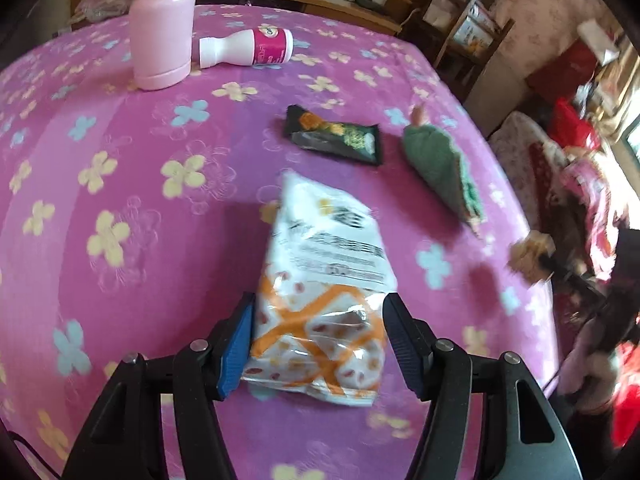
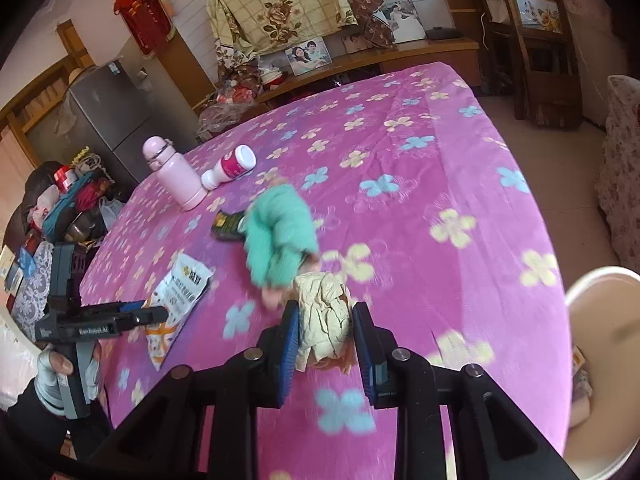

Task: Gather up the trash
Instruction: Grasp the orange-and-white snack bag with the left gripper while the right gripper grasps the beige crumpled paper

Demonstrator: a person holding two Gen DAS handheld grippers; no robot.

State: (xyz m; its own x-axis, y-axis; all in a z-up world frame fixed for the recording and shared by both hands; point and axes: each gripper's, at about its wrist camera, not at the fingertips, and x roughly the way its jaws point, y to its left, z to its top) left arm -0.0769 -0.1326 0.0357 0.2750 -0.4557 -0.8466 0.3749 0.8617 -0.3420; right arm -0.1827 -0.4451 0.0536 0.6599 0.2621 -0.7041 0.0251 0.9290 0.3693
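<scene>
Counter [image 2: 460, 152], pink flowered cloth. White bin [image 2: 592, 360], at its right edge. Snack bag [image 1: 320, 280], lying flat between the left gripper [image 1: 318, 344] fingers, apart. Crumpled paper [image 2: 324, 316], clamped by right gripper [image 2: 325, 344].

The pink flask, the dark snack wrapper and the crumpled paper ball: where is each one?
Pink flask [image 1: 162, 40], left wrist view, middle of its body.
Dark snack wrapper [image 1: 334, 136], left wrist view, centre of its printed face.
Crumpled paper ball [image 2: 324, 316], right wrist view, its front between the tongs.
</scene>
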